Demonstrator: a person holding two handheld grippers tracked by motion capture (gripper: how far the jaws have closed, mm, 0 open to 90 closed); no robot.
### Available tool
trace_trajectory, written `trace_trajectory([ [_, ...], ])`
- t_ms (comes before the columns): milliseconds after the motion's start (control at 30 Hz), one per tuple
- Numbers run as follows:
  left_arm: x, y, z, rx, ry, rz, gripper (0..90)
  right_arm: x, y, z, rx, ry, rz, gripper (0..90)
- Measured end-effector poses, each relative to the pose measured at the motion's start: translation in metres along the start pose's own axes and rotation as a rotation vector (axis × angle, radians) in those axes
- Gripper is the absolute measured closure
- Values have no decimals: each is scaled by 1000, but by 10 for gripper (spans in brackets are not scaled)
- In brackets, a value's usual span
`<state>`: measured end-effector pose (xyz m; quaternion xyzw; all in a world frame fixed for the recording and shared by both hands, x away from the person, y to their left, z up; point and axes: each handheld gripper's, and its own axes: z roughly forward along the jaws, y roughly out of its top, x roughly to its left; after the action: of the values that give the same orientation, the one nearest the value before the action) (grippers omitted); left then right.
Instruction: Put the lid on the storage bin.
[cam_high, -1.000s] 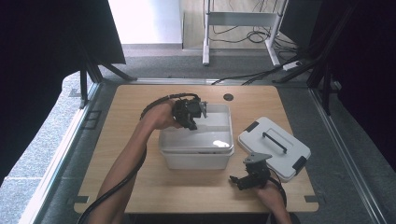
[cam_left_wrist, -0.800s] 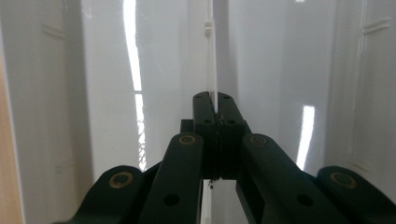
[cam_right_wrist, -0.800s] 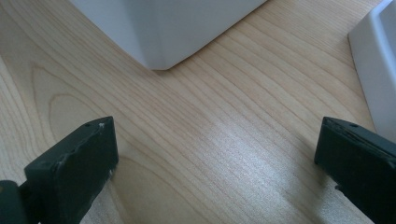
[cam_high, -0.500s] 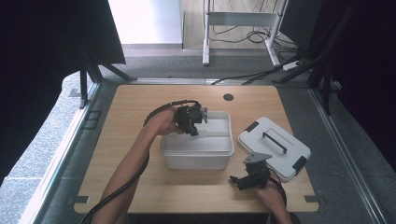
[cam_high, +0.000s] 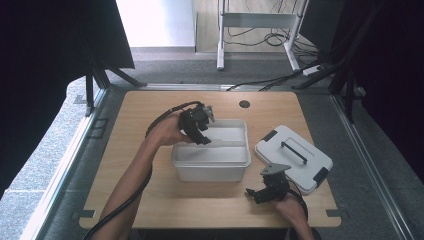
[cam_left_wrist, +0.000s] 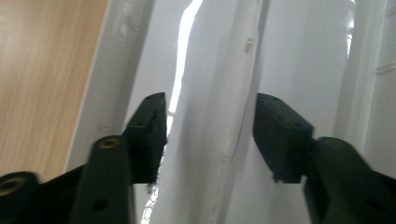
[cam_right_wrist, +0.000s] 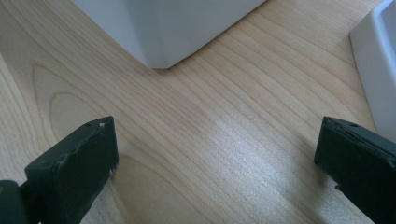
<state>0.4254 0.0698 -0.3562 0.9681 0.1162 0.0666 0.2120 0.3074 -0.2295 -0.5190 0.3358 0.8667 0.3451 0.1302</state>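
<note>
A white plastic bin (cam_high: 210, 170) stands mid-table. A white insert strip (cam_high: 227, 143) lies across its inside. My left gripper (cam_high: 203, 139) reaches down over the bin's back left rim. In the left gripper view its jaws have just been opening. The left gripper (cam_left_wrist: 210, 135) now stands open, with the thin white strip (cam_left_wrist: 233, 102) between the jaws and not pinched. The bin's white lid (cam_high: 293, 157), with a black handle, lies flat to the right. My right gripper (cam_high: 256, 193) rests low over the table by the bin's front right corner. The right gripper (cam_right_wrist: 215, 154) is open with bare wood between its jaws.
The wooden table (cam_high: 150, 110) has a round cable hole (cam_high: 244, 104) at the back. In the right gripper view the bin's corner (cam_right_wrist: 163, 28) is ahead and the lid's edge (cam_right_wrist: 378, 70) is at the right. Cables trail from both grippers.
The left gripper has dropped slightly toward the bin's left rim, the white insert has settled lower in the bin, and the jaws have opened off it. The right gripper has stayed put.
</note>
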Motion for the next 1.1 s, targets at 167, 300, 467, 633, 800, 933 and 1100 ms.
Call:
trace_trajectory([
  [167,-1,-14,-13,-75,31,-55,252,0,2,-2,30,4,1,1],
  [300,0,-28,-22,-113,59,-99,140,-1,6,-8,27,14,8,7],
  [467,-4,-49,-38,-173,94,-157,64,-5,16,-19,39,22,-18,16],
  [633,-9,-77,-50,-198,138,-222,9,-12,28,-31,31,44,-21,36],
  [800,-16,-105,-59,-212,165,-269,0,-20,41,-39,43,49,-31,48],
  [933,-24,-125,-59,-225,179,-305,0,-31,52,-46,45,29,-24,49],
  [1100,-36,-151,-48,-255,185,-358,0,-44,64,-57,45,2,-26,49],
])
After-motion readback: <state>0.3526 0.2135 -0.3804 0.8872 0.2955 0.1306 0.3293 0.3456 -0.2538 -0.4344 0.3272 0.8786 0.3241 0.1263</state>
